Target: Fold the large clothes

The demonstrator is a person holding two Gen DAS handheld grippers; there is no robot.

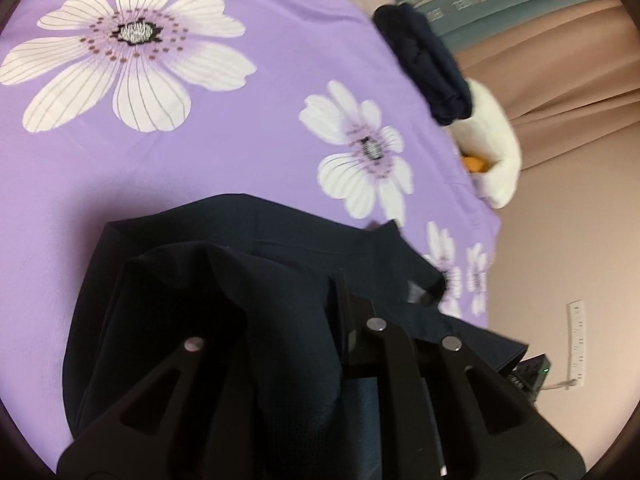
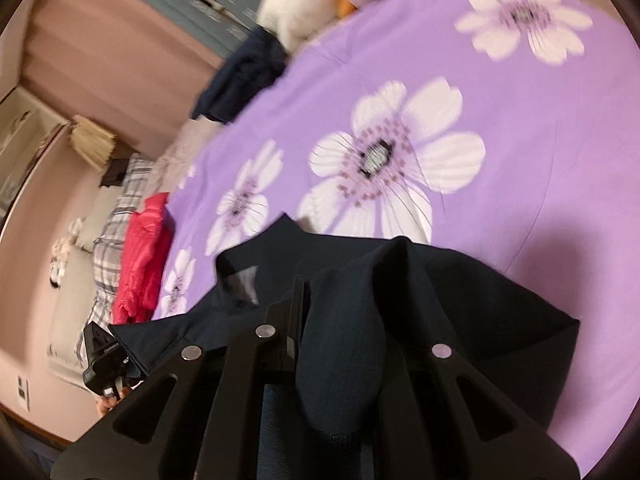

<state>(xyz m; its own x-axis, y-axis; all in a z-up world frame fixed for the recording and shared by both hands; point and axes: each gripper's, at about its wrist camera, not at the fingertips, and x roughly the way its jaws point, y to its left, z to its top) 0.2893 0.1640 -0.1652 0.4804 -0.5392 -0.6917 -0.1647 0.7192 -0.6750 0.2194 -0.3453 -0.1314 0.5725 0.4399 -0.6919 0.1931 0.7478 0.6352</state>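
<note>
Gripping a fold of the dark navy garment [image 1: 192,280], the left gripper [image 1: 332,304] has its fingers closed down on the cloth, which drapes over them and hides the tips. The right gripper [image 2: 304,312] does likewise: fingers drawn together on the same navy garment [image 2: 400,300], with fabric bunched over the right-hand finger. The garment hangs above the purple floral bedsheet [image 1: 240,140], at its near edge.

Left view only: a white power strip [image 1: 576,344] on the pink wall, and the other gripper's body [image 1: 528,372] poking out past the cloth edge.

Right view only: a red garment [image 2: 140,260] beside a plaid pillow [image 2: 116,216], and a woven basket [image 2: 92,144] by the wall.

Both views: a second navy bundle [image 1: 428,68] at the far edge of the bed, touching a white plush toy [image 1: 492,148] with an orange part. The toy is cut off at the frame top in the right view. Right view is motion-blurred; garment type cannot be made out.
</note>
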